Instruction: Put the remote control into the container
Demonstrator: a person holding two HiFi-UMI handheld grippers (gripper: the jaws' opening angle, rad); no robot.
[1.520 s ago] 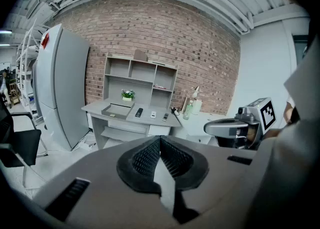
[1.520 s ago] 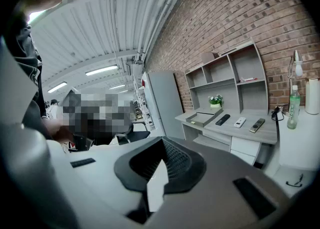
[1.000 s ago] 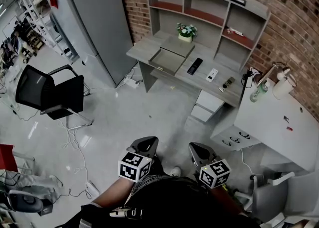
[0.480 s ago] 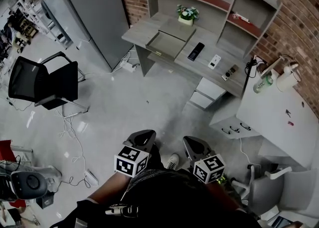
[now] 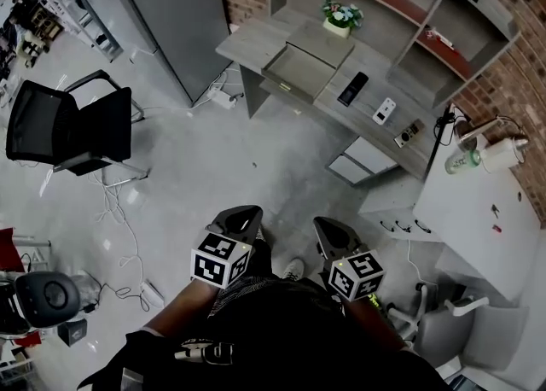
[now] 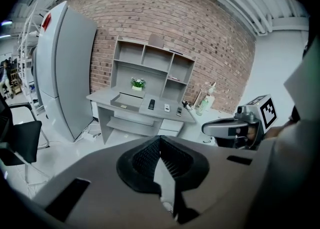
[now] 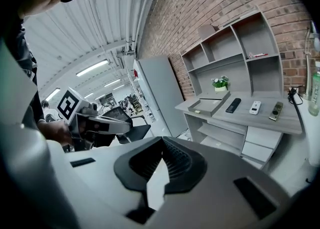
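Note:
Far ahead stands a grey desk (image 5: 256,48) with a shelf unit on it. An open shallow grey container (image 5: 305,70) rests on the desk top. To its right lie a black remote control (image 5: 353,89), a white remote (image 5: 385,111) and a smaller dark remote (image 5: 409,133). Both grippers hang low, close to the person's body and well short of the desk. My left gripper (image 5: 243,215) is shut with nothing in it. My right gripper (image 5: 329,229) is likewise shut and empty. The container (image 7: 207,105) and black remote (image 7: 233,105) also show in the right gripper view.
A black office chair (image 5: 68,129) stands at the left, with cables (image 5: 115,210) trailing on the floor beside it. A tall grey cabinet (image 5: 171,14) stands left of the desk. A white table (image 5: 478,210) with a bottle (image 5: 465,159) is at the right. A pulled-out drawer (image 5: 363,159) hangs under the desk.
The head view has swung, so the desk now sits higher and further right in the picture. Both grippers stay shut in front of the body, shifted slightly.

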